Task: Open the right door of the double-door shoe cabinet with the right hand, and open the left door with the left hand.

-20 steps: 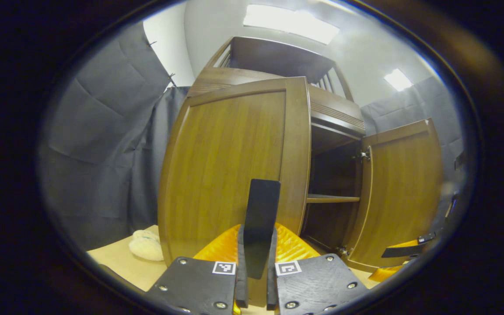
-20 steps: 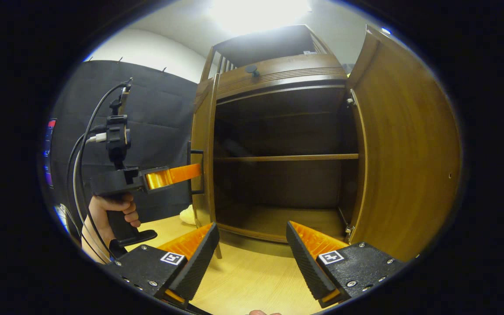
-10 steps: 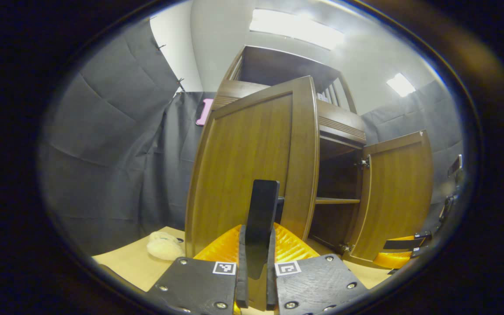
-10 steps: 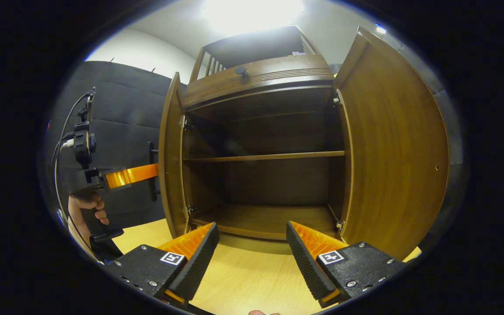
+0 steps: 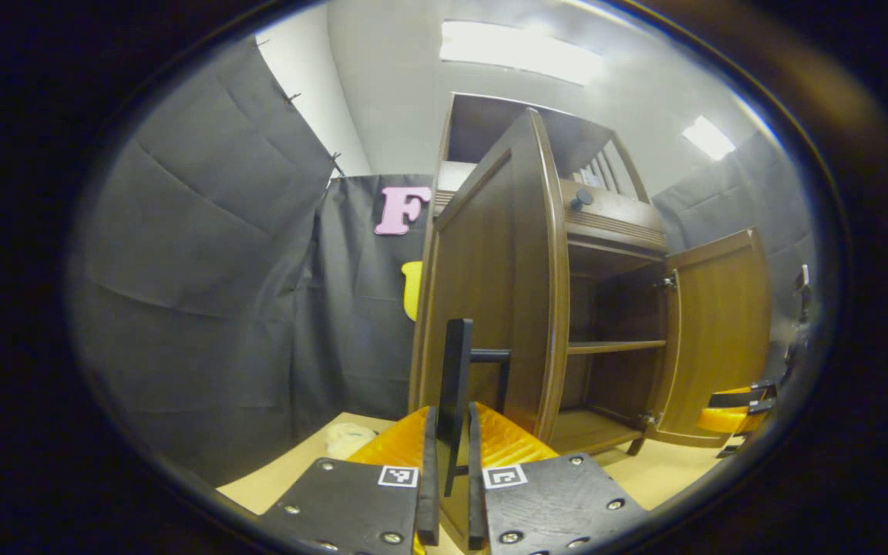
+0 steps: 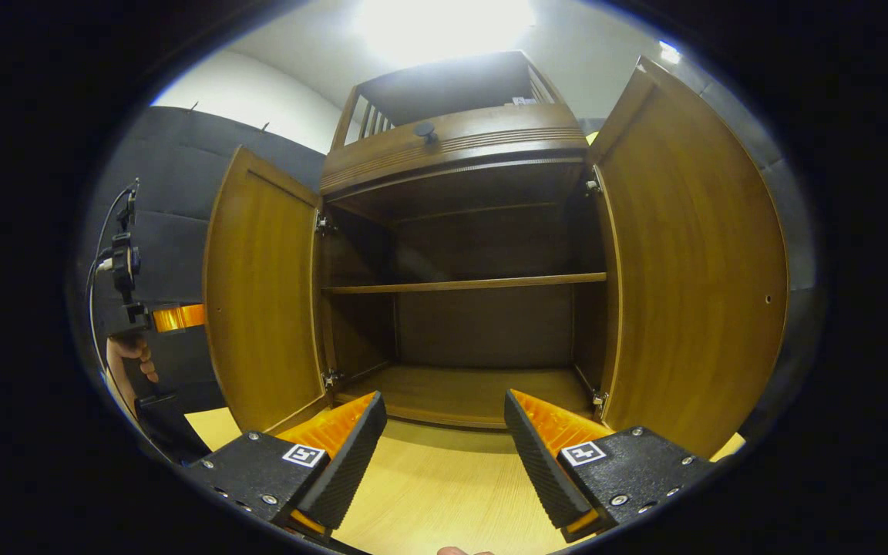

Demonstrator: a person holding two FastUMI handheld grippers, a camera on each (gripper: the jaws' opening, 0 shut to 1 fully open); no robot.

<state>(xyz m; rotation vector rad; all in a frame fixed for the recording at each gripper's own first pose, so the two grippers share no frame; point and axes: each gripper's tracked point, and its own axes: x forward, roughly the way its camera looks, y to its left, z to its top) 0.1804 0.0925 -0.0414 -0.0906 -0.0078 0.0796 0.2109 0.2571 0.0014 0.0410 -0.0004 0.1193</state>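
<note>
While the left gripper [image 5: 449,462] is clamping its fingers on the dark handle [image 5: 455,385] of the left door [image 5: 490,293], that door is standing swung wide from the shoe cabinet [image 5: 613,231]. Seen from the right gripper view, the right gripper [image 6: 444,439] is hovering with fingers apart near the cabinet's floor, the right door [image 6: 698,277] standing open to its right.

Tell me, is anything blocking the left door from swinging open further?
Nothing visible does. The left door stands wide open, its handle pinched by the left gripper. Beyond it lie bare floor, a small pale object low down and the dark curtain.
</note>
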